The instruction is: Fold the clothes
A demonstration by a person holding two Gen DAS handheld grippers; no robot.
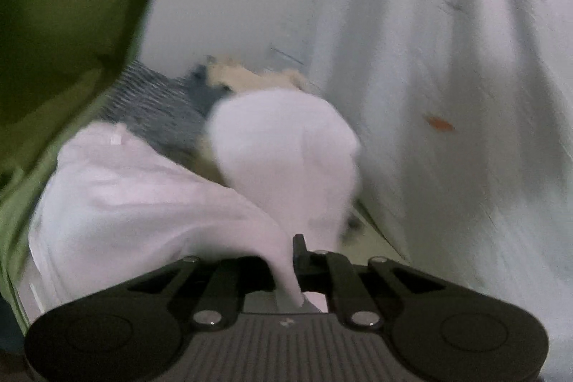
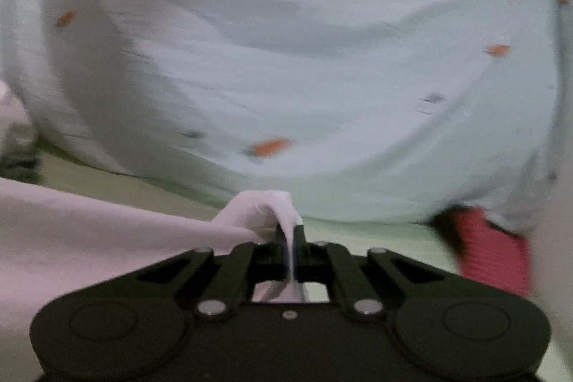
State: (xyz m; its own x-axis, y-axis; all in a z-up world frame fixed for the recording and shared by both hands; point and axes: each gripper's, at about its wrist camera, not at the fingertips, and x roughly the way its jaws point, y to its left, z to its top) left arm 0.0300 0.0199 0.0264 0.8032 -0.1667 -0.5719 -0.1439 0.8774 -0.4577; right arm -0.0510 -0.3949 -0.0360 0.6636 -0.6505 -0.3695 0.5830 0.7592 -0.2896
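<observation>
A white garment [image 1: 125,203] lies bunched on a green surface [image 1: 53,24]. My left gripper [image 1: 292,260] is shut on a fold of it, and the cloth balloons up just ahead of the fingers. In the right wrist view the same white garment [image 2: 89,231] stretches off to the left. My right gripper [image 2: 290,238] is shut on another pinched edge of it, low over the green surface [image 2: 376,235]. Both views are blurred.
A person in a pale shirt with small orange marks [image 2: 286,59] stands close ahead, also seen in the left wrist view [image 1: 447,77]. A pile of striped, dark and beige clothes [image 1: 168,99] lies beyond the white garment. A red ribbed object [image 2: 494,249] is at right.
</observation>
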